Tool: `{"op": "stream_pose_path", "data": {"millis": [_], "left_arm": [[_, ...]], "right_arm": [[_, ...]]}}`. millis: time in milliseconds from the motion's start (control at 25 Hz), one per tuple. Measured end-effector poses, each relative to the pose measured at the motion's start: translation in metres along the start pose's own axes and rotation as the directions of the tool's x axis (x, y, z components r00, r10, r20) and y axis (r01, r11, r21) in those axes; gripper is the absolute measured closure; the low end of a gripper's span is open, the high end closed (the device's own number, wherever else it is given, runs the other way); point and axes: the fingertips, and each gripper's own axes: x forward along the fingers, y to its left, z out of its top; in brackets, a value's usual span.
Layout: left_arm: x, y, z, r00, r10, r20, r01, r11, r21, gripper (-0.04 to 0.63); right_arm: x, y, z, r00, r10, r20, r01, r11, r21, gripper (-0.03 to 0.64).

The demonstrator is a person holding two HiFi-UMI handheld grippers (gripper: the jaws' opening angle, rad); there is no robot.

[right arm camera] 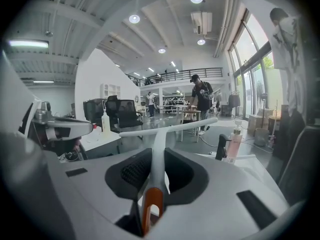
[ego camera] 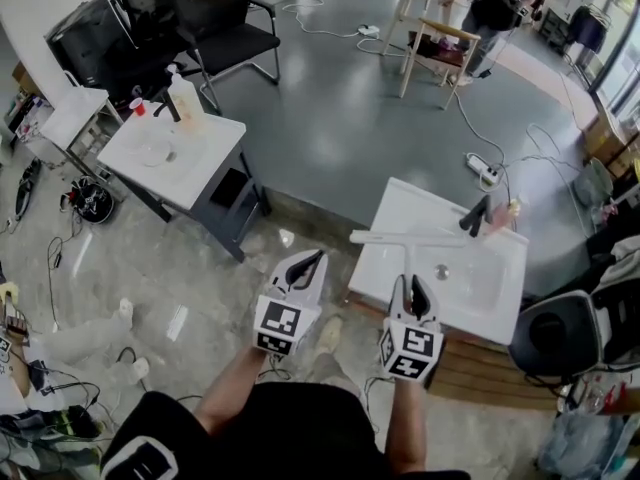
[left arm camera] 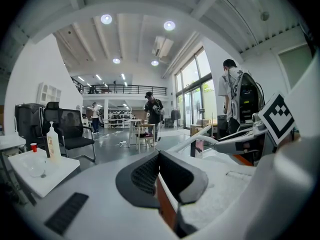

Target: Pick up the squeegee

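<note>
The squeegee (ego camera: 400,237) looks like a light, stiff plastic T: a long white blade bar across the top, a thin white handle below it and a small orange tip at the handle's end. It is off the surface, over the left part of the sink (ego camera: 415,208). The right gripper (right arm camera: 155,156) is clenched on the handle low down, near the orange tip. A hold that low probably lets the long bar swing or twist, and smooth plastic may slip, so a firm grip closer to the bar would likely steady it. The left gripper (left arm camera: 159,156) is closed and holds nothing.

Around it, the sink lies just beneath, and a table (ego camera: 200,168) stands well apart on the left with a chair (ego camera: 215,23) beyond. A black faucet (ego camera: 476,216) and a pink bottle (right arm camera: 232,145) stand near the bar's right end, and they are the likeliest things to get knocked
</note>
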Motion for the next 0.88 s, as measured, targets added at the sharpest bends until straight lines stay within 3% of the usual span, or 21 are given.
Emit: {"op": "stream_pose_path", "data": {"millis": [440,880], "left_arm": [[-0.027,-0.008,0.009,0.999,-0.010,0.030,0.009,1.000,0.008,0.594],[-0.001,0.003,0.011,0.999,-0.038,0.031,0.037,0.999,0.012,0.594]], "right_arm": [[-0.031,0.014,-0.009,1.000,0.007,0.001,-0.007,1.000,0.012,0.540],[-0.011,0.010,-0.004,1.000,-0.027,0.002,0.026,0.999,0.022,0.540]]}}
